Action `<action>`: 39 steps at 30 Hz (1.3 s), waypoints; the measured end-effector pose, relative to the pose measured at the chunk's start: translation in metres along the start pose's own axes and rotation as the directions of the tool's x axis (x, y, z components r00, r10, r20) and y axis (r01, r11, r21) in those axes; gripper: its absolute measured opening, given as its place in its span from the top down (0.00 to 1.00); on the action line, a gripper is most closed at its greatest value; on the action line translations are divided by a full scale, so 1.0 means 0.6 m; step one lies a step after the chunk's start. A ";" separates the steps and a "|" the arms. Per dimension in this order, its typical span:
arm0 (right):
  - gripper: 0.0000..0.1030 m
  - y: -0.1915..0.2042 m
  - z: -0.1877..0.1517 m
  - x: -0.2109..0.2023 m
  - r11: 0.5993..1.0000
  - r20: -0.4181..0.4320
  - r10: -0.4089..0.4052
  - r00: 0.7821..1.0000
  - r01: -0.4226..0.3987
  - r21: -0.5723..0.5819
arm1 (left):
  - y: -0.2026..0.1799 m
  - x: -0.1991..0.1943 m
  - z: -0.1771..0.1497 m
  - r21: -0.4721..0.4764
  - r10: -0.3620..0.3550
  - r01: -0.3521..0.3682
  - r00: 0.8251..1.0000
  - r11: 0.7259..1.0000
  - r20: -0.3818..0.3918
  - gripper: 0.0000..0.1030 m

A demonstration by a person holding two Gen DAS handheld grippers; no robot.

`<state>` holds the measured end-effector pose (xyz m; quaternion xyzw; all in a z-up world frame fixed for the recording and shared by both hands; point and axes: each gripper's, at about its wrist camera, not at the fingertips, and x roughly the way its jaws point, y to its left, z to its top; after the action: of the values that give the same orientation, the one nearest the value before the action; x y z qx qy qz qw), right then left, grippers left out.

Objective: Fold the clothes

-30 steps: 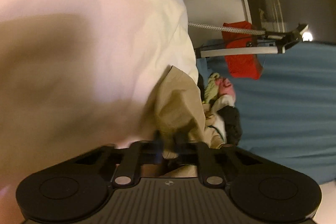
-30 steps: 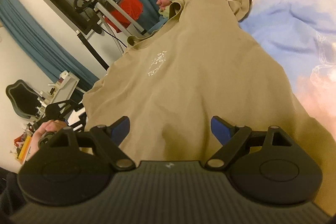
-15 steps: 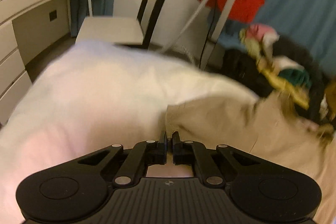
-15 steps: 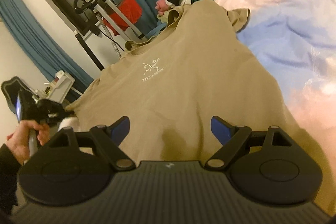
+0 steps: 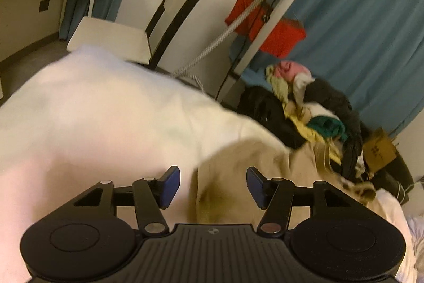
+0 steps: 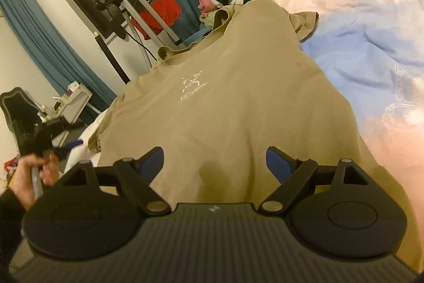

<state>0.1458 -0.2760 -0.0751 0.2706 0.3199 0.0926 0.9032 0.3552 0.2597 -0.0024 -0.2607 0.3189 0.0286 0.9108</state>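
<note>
**Tan T-shirt spread flat on the duvet**

Tan T-shirt (image 6: pixel 238 102) lies logo-up on my white duvet (image 5: pixel 92 123), the laundry pile (image 5: pixel 318 110) beyond its collar. My left gripper (image 5: pixel 213 186) is opening above the shirt's edge, nothing clamped; my right gripper (image 6: pixel 214 163) hangs wide apart over the hem, empty

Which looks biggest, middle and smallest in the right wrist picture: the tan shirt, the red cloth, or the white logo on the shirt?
1. tan shirt, by far the biggest.
2. red cloth, though it hangs farther from the camera, so it may really be bigger than it looks.
3. white logo, smallest.
</note>
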 end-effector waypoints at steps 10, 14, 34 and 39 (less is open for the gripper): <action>0.17 0.005 0.000 0.027 1.000 -0.018 -0.020 1.000 0.019 -0.015 | -0.067 0.144 0.002 0.159 0.079 -0.068 0.995 0.985 -0.060 0.86; 0.17 0.018 0.001 0.037 0.997 -0.010 -0.038 0.999 0.037 -0.064 | -0.088 0.128 0.009 0.268 0.117 -0.114 0.993 0.957 0.005 0.99; 0.17 0.053 0.012 0.008 0.958 0.180 -0.065 0.982 0.112 -0.263 | -0.202 -0.103 -0.095 0.388 0.179 -0.256 0.958 0.885 0.223 0.31; 0.17 0.065 0.005 -0.022 0.947 0.233 -0.057 0.971 0.126 -0.294 | -0.271 -0.237 -0.186 0.344 0.110 -0.182 0.970 0.921 0.218 0.31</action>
<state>0.1374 -0.2492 -0.0450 0.1205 0.2113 0.0682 0.9676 0.2143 0.0804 0.0829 -0.0602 0.2466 0.0628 0.9652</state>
